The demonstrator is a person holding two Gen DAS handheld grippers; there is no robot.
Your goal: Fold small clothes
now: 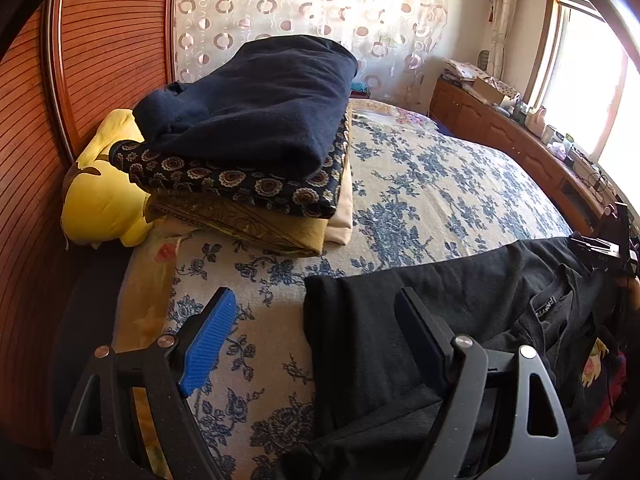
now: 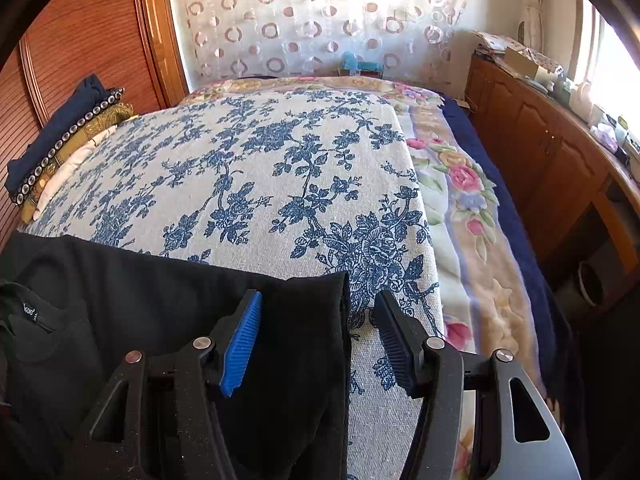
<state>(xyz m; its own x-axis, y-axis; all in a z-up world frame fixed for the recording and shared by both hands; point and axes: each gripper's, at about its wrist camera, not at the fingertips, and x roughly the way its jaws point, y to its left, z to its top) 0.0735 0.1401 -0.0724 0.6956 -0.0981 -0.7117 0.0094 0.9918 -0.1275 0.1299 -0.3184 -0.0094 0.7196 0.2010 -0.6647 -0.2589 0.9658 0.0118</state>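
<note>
From the left wrist view, the left claw [image 1: 316,340] is spread wide and pinches nothing. One finger is over the bed cover [image 1: 420,184]. The other is over the black shirt [image 1: 460,300], which lies flat at the near end of the bed, neck tag showing. If the claw comes down like this, I think it may grab the cover along with the shirt edge, and then the fold would drag the cover up too. The pile [image 1: 248,140] of folded clothes sits close by near the headboard, so a big swing could knock it.

From the right wrist view, the right claw [image 2: 318,340] is spread too and holds nothing. The shirt's side edge [image 2: 344,320] lies between its fingers. The shirt looks soft and thin. If the claw pinches only the top layer, I think the cloth under it may slip out and bunch. If the two claws lift at different times, the fold may come out crooked.
</note>
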